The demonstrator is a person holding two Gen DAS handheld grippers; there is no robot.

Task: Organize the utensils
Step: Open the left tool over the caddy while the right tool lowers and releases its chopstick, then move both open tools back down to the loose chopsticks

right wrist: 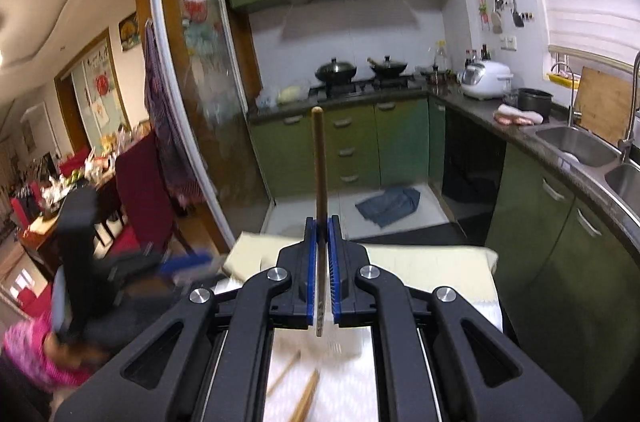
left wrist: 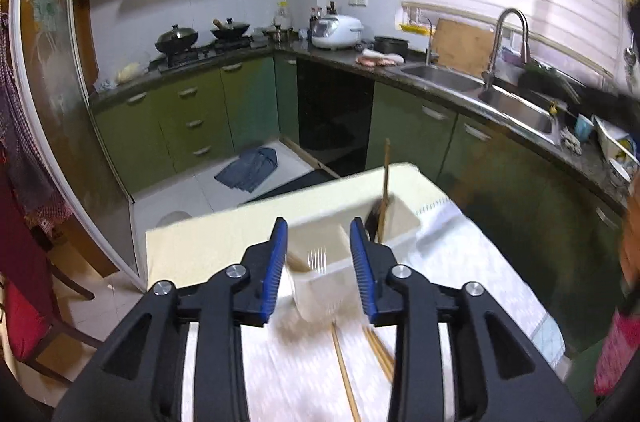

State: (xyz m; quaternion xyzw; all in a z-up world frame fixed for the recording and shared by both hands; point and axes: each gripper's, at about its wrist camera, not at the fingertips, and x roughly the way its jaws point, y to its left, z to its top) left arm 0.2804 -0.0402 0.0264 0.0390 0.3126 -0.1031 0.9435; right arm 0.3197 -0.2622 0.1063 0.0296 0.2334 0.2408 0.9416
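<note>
In the left wrist view my left gripper (left wrist: 319, 234) is open and empty, held above a white plastic utensil holder (left wrist: 352, 242) on the table. A wooden-handled utensil (left wrist: 385, 190) stands upright in the holder's right side. Several wooden chopsticks (left wrist: 344, 370) lie on the white cloth below the gripper. In the right wrist view my right gripper (right wrist: 323, 234) is shut on a wooden-handled utensil (right wrist: 319, 162) that points straight up and forward. More chopsticks (right wrist: 304, 398) lie blurred on the cloth beneath it. The left gripper (right wrist: 188, 262) shows blurred at the left.
The table (left wrist: 208, 250) has a cream top partly covered by a white cloth (left wrist: 472, 274). Green cabinets, a stove with two woks (left wrist: 176, 36), a rice cooker (left wrist: 336, 30) and a double sink (left wrist: 512, 106) line the kitchen behind. Red chairs (left wrist: 24, 302) stand left.
</note>
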